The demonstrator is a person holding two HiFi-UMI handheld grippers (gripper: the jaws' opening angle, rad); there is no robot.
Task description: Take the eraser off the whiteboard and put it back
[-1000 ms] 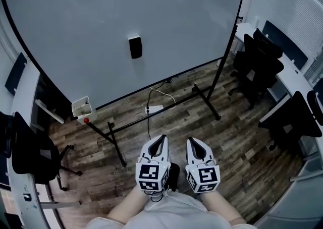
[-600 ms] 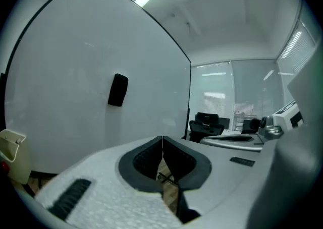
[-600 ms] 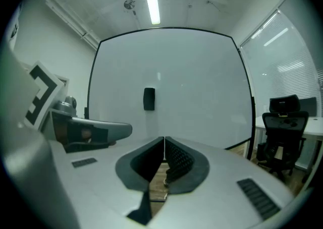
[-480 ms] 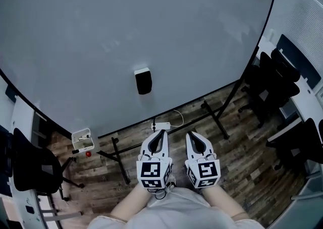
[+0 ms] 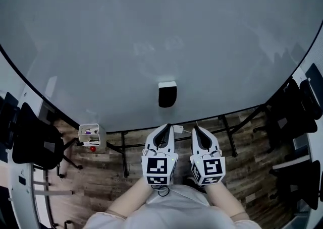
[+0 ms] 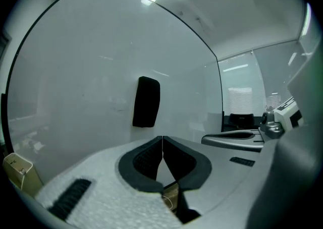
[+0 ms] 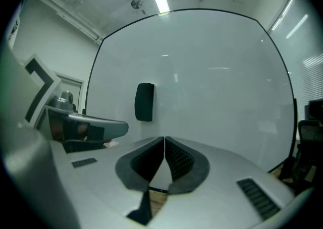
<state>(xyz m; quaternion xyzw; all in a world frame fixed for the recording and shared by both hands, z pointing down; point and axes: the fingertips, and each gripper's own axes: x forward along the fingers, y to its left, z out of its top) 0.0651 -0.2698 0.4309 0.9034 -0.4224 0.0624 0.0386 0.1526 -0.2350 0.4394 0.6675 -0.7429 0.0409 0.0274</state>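
Observation:
A black eraser (image 5: 167, 95) sticks to the big whiteboard (image 5: 151, 31), low and near its middle. The left gripper view shows the eraser (image 6: 146, 102) a little above and left of the jaw tips; in the right gripper view the eraser (image 7: 145, 102) sits left of the tips. My left gripper (image 5: 164, 128) and right gripper (image 5: 197, 130) are held side by side just below the eraser, both pointing at the board, apart from it. Both are shut with nothing between the jaws: left gripper (image 6: 162, 138), right gripper (image 7: 164, 138).
A small white pen holder (image 5: 89, 134) hangs at the board's lower left edge. The board's black stand legs (image 5: 123, 152) rest on the wooden floor. Black office chairs stand at the left (image 5: 33, 139) and at the right (image 5: 298, 117).
The whiteboard and eraser have grown much larger and nearer in the head view. Both grippers have come forward toward the board, still shut and side by side.

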